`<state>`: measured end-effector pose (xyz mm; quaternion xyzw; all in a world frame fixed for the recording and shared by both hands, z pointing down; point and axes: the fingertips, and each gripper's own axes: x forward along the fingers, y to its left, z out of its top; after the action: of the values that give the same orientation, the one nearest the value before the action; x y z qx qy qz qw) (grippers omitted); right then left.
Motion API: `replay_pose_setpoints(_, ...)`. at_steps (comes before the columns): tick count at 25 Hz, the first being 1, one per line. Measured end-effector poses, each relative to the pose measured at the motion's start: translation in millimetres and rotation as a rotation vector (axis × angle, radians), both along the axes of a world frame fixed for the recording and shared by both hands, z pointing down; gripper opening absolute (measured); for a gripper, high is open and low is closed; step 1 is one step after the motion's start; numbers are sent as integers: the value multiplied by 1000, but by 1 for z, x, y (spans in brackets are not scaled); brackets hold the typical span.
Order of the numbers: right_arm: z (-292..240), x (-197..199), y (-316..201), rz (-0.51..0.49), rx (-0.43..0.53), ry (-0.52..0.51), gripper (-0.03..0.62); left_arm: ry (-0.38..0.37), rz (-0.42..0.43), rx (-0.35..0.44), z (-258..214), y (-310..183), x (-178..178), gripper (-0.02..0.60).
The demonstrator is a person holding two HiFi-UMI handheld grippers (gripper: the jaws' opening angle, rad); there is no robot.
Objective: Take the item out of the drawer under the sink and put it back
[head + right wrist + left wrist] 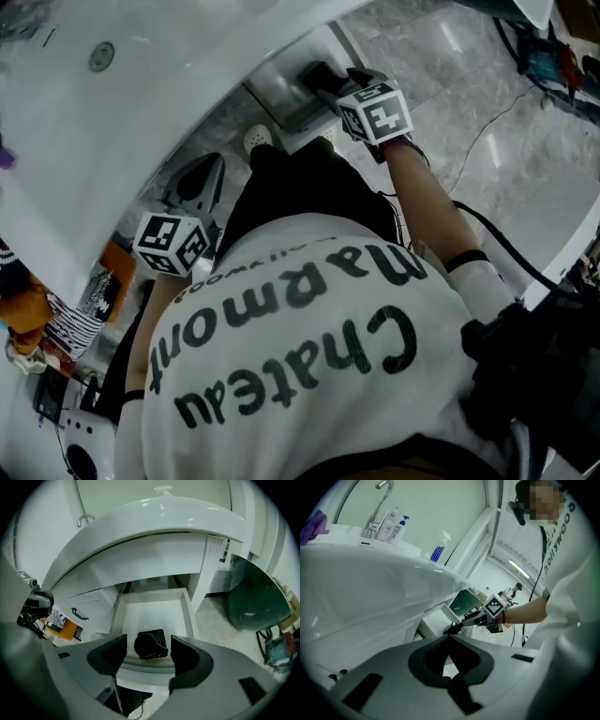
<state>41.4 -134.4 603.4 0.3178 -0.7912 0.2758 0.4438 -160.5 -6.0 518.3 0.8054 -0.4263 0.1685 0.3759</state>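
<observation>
"Where's the item (151, 645)?"
"In the open drawer (187, 603) under the sink (154, 522). It lies between the right gripper's (148, 644) spread fingers (110, 656), which don't touch it."
"And the left gripper (449, 638)?"
"Its fingers (419, 665) are pressed together, holding nothing."

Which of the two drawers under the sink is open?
The centre drawer, pulled out with the black item in it; the left drawer, with the dark handle, is shut.
</observation>
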Motion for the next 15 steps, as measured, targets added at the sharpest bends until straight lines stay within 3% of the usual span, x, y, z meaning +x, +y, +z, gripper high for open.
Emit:
replay_pose_setpoints(5,26,-1,-1,-26,-33,18,285,-20,-37,-20,9,8,-10,9)
replay_pose_setpoints(15,35,-12,1,-240,-6,148,284,-20,-106,-50,10,23,-10,9)
